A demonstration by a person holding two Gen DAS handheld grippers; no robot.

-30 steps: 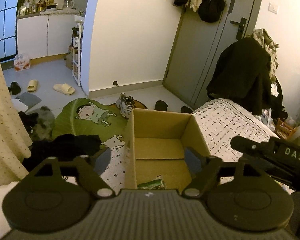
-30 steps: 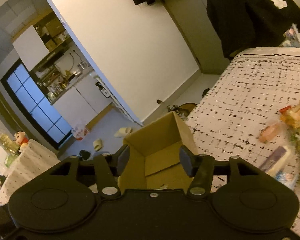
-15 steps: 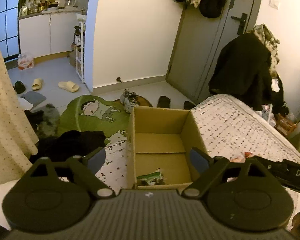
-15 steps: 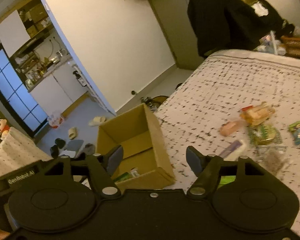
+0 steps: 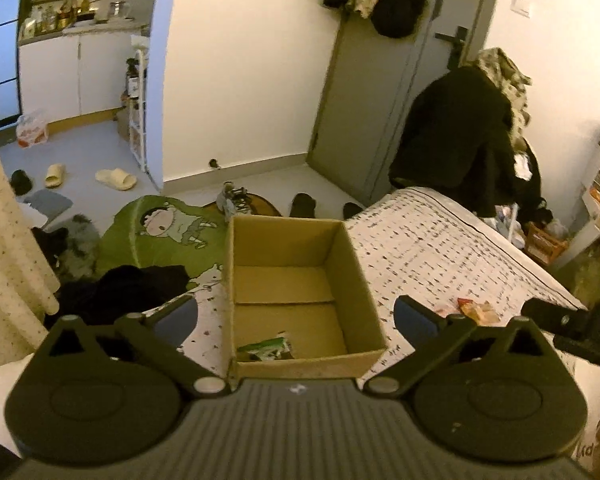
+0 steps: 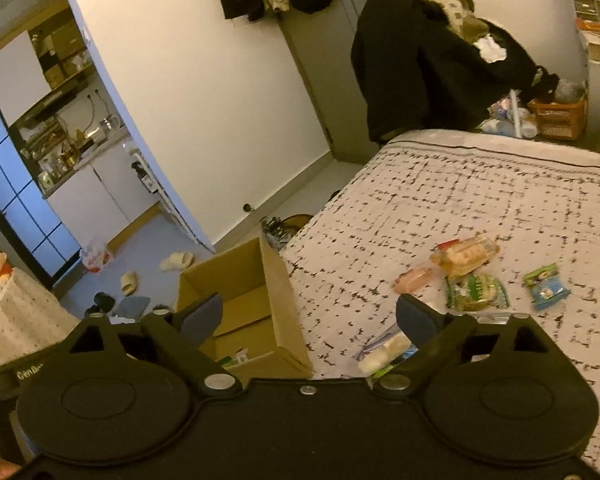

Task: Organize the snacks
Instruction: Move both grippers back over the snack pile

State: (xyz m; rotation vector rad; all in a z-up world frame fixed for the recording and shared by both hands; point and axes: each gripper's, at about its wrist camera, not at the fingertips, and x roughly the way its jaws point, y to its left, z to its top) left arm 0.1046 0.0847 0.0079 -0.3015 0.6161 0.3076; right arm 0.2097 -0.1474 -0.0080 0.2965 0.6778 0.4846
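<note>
A: White patterned cover on the bed (image 6: 460, 200) — largest surface. On what does the box sit?

B: Cardboard box (image 5: 300, 280) sits at the bed's edge, open top, beside the green cartoon rug (image 5: 160, 232) on the floor. One green snack packet (image 5: 266, 349) lies on its bottom, at the near wall.

A: Remaining snacks?

B: Loose on the bed, right of the box: orange packet (image 6: 466, 254), pink one (image 6: 412, 282) touching it, green packet (image 6: 476, 292) just below, blue-green packet (image 6: 546, 286) apart to the right, white packet (image 6: 384, 352) nearest the camera.

A: Hand-held gripper states?

B: Left hand-held gripper (image 5: 296, 316) — jaws opening, spread wide above the box, nothing between the pads. Right hand-held gripper (image 6: 308, 316) — jaws also opening, spread wide, straddling the box's corner and the bed, nothing pinched.
</note>
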